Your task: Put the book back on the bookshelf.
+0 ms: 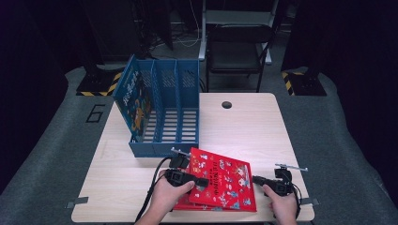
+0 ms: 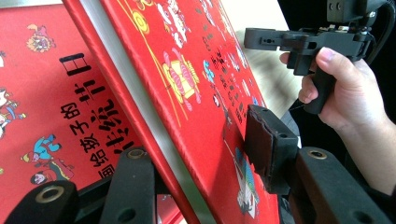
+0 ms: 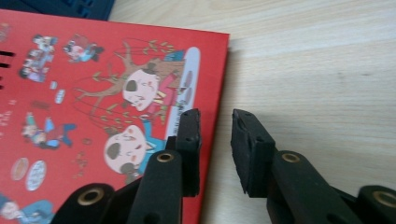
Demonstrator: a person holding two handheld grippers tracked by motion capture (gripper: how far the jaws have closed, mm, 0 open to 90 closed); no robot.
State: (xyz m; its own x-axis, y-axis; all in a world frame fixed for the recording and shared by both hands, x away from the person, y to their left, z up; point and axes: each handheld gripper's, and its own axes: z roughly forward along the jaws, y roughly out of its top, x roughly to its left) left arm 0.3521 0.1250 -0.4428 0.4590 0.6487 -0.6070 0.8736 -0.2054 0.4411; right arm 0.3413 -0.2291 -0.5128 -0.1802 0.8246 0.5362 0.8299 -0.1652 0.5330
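Light wooden table (image 1: 263, 126) carries a blue plastic three-slot file rack (image 1: 162, 110) at its back left. In front of the rack, two flat red picture books lie stacked; the upper red book (image 1: 225, 180) is tilted up, clamped at its left edge by the left gripper (image 1: 202, 182), over the lower red book (image 2: 42, 116). Right gripper (image 3: 215, 149) sits at the upper book's right edge, jaws parted with a clear gap, gripping nothing.

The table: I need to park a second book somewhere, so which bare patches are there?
The table is bare right of the blue file rack, past the round hole, and along its left edge below the rack. The near middle is crowded: red books between left gripper and right gripper.
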